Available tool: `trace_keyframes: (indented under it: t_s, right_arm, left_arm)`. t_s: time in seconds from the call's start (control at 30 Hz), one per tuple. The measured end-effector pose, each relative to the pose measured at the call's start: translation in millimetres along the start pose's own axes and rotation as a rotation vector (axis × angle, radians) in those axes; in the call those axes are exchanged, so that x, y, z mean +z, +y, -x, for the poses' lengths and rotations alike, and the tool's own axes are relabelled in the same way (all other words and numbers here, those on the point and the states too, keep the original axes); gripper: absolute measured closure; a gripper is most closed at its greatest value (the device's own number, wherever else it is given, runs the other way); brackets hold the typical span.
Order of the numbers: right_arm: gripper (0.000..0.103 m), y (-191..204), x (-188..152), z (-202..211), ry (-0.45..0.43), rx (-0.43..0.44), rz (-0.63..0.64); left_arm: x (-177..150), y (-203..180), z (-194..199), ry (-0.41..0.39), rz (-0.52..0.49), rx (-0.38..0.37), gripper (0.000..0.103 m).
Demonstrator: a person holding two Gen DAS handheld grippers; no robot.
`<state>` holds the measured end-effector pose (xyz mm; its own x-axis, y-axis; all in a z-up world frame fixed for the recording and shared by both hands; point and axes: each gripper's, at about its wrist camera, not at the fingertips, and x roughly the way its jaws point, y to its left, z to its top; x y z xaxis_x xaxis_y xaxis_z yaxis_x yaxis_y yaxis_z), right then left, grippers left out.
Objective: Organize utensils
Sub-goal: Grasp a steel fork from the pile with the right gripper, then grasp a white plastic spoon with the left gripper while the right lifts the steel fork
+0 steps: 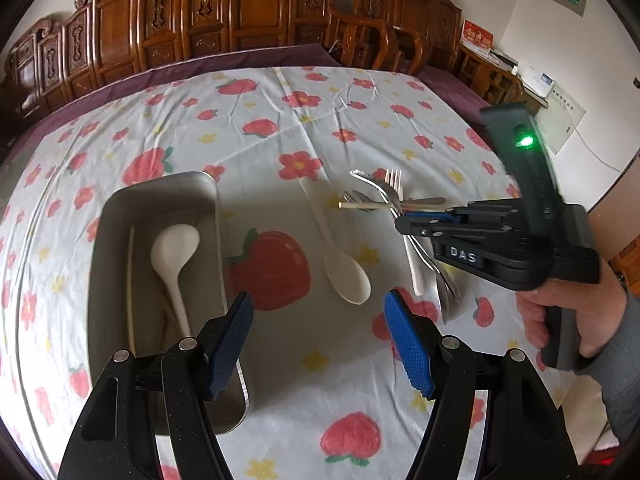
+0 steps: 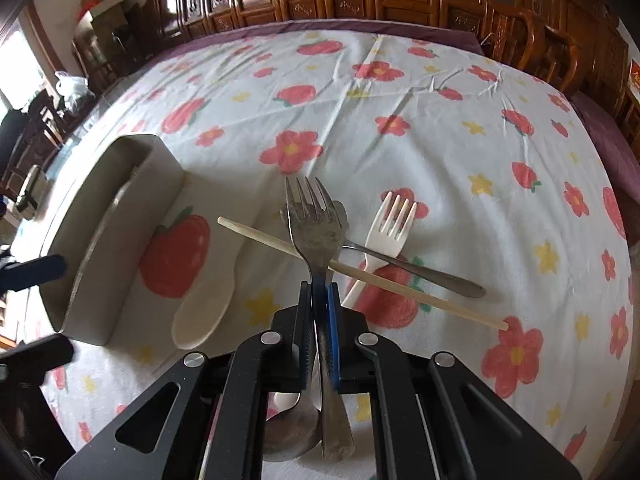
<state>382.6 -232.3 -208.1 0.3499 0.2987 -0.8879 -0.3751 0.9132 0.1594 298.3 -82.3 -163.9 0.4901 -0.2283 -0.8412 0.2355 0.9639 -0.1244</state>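
Note:
My right gripper is shut on a metal fork, held tines forward just above the pile of utensils; it also shows in the left wrist view. Below lie a wooden chopstick, a white plastic fork, a metal spoon handle and a white plastic spoon. A metal tray at the left holds a white ladle-like spoon and a chopstick. My left gripper is open and empty beside the tray's near right corner.
The table has a white cloth with strawberry and flower prints. Carved wooden chairs stand along the far edge. A metal spoon bowl lies under my right gripper.

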Motion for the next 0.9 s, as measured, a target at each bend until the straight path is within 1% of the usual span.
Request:
trace_keyframes:
  t_s: [0.1,0.17,0.33,0.5,0.57,0.63,0.7,0.77,0.83,0.9]
  right_arm:
    - [0.095,1,0,5,-0.016,0.004,0.002]
    - [0.095,-1,1,10,-0.03,0.03,-0.011]
    - [0.095,-5,4,9,-0.03,0.008,0.0]
    - [0.095,-9,2,13,-0.032,0.008,-0.009]
    - [0.095,-11,-2,17,-0.031,-0.004,-0.015]
    - [0.095,-13,-8,21,-0.031,-0.012,-0.02]
    - [0.095,-16,-17,25,-0.03,-0.009,-0.038]
    - [0.095,-18,-24,28,-0.03,-0.008,-0.047]
    - [0.095,-21,-33,30,-0.03,-0.007,-0.062]
    - [0.095,-24,-40,32,-0.032,-0.001,-0.08]
  left_arm:
    - [1,-4,-7,0.009,-0.004,0.006,0.038]
    - [2,-6,-13,0.016,-0.005,0.013,0.038]
    - [2,-9,-22,0.035,-0.012,0.022,0.038]
    - [7,-11,-31,0.047,-0.006,0.024,0.038]
    - [10,-12,-37,0.051,0.003,0.011,0.038]
    - [12,-11,-45,0.062,0.018,0.014,0.043]
    - [15,-9,-54,0.071,0.035,0.016,0.044]
    - [20,-6,-63,0.083,0.051,0.021,0.048]
    - [24,-5,-70,0.087,0.059,0.028,0.049]
    - [26,-5,-78,0.116,0.069,0.032,0.049]
